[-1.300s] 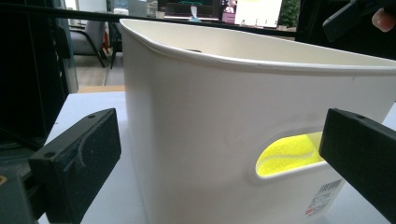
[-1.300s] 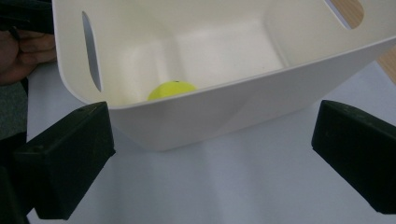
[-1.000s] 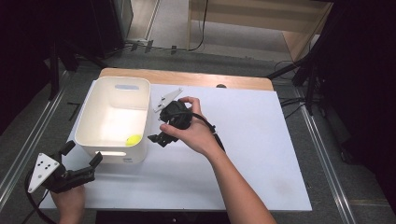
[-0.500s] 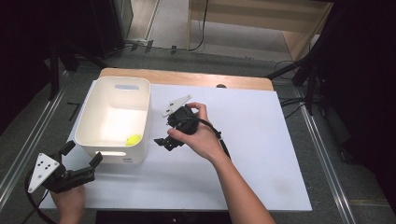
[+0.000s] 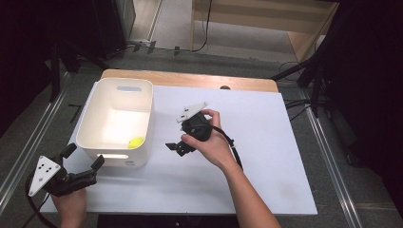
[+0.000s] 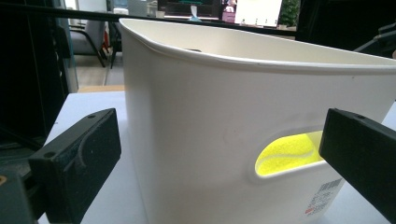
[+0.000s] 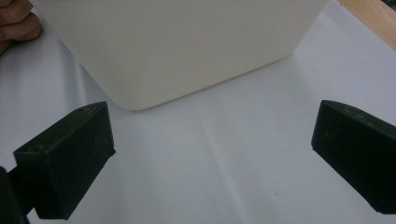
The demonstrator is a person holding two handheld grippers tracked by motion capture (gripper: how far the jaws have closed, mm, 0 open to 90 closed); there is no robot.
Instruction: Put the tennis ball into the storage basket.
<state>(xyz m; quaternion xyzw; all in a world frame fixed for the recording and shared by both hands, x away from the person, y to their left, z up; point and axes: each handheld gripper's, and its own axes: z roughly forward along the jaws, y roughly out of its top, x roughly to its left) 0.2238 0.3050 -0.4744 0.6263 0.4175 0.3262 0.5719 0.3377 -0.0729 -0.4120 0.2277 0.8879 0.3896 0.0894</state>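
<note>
**Ball Sat in the Bin as the Right Gripper Backed Off**

Well, the right gripper (image 5: 177,146) had slid away from the white bin (image 5: 90,124) over that last second: a moment before it hung close by the bin's wall, and now it sat just off that wall above the bare white table (image 5: 266,142), jaws spread wide with nothing between them. Ahead of those jaws, in the right gripper view, was the bin's blank corner (image 7: 187,51) and plain tabletop. The tennis ball (image 5: 136,141) lay inside the bin, at the near wall, and from the left gripper (image 5: 83,171) it glowed yellow through the handle slot (image 6: 292,151) straight in front. That left gripper hadn't budged, jaws parted and empty, facing the bin's near wall. To my eye the drop looked done, and the right hand seemed to be clearing out.
</note>
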